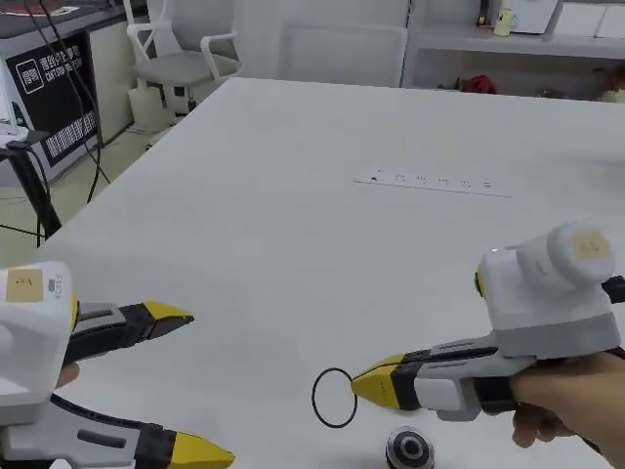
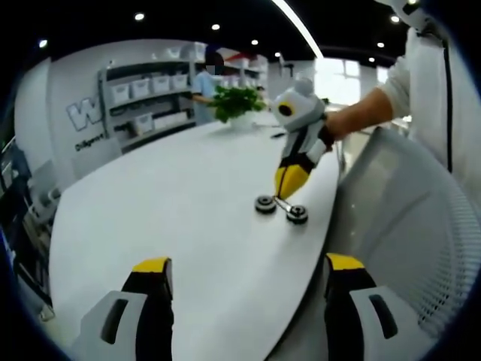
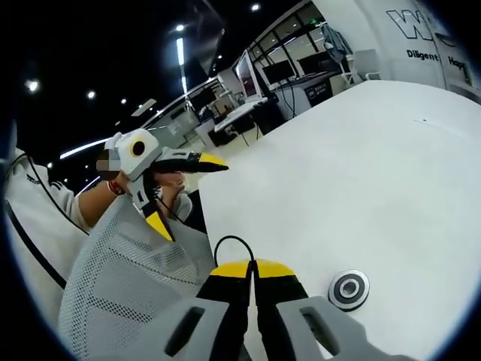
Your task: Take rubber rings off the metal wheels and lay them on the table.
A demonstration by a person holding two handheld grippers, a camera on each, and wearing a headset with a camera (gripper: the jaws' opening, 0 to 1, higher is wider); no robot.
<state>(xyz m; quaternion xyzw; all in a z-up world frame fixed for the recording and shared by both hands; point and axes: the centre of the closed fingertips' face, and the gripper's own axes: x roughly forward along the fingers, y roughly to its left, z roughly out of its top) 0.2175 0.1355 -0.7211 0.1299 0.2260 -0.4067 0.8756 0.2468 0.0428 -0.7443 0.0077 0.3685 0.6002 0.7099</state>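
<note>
On rubber ring (image 1: 314,396), right claw (image 1: 356,384), level, closed.

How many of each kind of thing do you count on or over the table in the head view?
1 rubber ring
1 metal wheel
1 power strip
2 grippers: left gripper, right gripper
Total: 5

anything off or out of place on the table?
Nothing stands out. The right gripper is shut on the rubber ring, which looks round and intact; the metal wheel lies flat on the table beside it. The left gripper is open.
</note>
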